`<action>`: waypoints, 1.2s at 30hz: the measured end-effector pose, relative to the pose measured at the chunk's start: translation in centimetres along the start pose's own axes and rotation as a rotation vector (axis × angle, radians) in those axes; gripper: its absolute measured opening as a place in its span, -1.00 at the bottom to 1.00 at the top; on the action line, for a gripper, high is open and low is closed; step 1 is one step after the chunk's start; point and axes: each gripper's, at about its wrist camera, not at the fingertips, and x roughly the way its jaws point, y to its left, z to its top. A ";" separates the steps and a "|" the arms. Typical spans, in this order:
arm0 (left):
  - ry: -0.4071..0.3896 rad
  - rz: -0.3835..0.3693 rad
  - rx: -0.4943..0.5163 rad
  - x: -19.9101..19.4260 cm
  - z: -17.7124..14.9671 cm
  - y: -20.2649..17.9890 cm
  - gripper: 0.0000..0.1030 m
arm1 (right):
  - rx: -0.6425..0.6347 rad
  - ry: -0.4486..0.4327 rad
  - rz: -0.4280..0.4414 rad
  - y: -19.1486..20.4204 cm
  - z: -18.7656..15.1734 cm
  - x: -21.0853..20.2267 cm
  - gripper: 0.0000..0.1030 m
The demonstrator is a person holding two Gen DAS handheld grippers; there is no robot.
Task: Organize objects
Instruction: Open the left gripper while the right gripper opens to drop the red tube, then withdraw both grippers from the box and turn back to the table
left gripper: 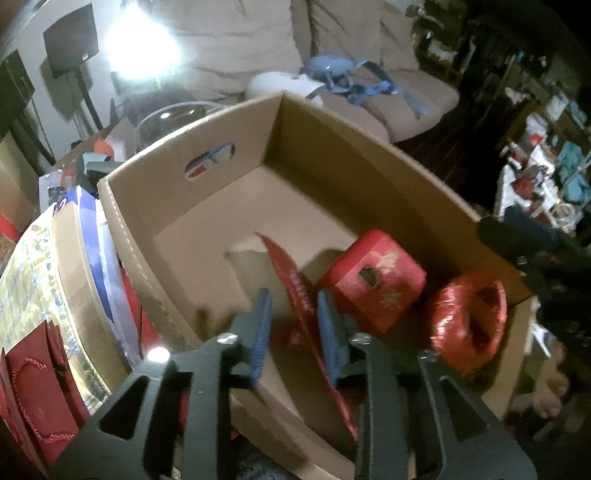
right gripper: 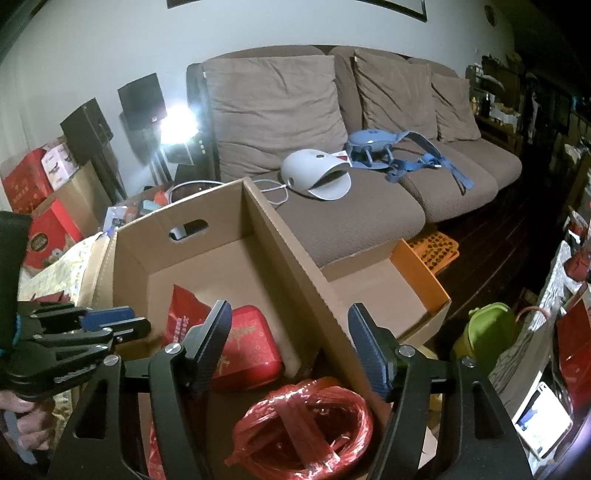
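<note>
Left gripper [left gripper: 291, 328] hangs over the cardboard box [left gripper: 147, 192], pads parted, a flat red packet [left gripper: 295, 291] standing loose in the gap against the right-hand pad. Right gripper [right gripper: 288, 343] stands wide apart, gripping nothing, above the coil of red string [right gripper: 306, 428]. A red tin [right gripper: 251, 350] lies on the box floor between packet and coil. Behind the box, a brown sofa [right gripper: 351, 214].

Brown sofa [right gripper: 369, 155] against white wall [right gripper: 258, 26], lamp [right gripper: 177, 122] glaring.

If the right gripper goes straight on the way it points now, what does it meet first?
Probably the coil of red string in the cardboard box, just beyond the right gripper; depth is unclear.
</note>
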 end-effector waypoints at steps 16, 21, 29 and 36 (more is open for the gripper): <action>-0.222 -0.031 -0.139 -12.1 -3.0 5.5 0.64 | 0.049 -0.060 0.075 3.2 -0.5 -3.3 0.39; -0.223 0.040 -0.191 -14.7 -6.3 9.9 0.64 | 0.026 -0.064 0.137 7.1 -0.3 -4.9 0.39; -0.359 0.255 -0.415 -22.2 -12.8 21.0 0.64 | -0.155 -0.089 0.282 19.3 1.2 -6.3 0.41; -0.576 0.485 -0.799 -30.9 -22.7 34.4 0.62 | -0.580 0.202 0.589 39.0 1.1 -3.5 0.62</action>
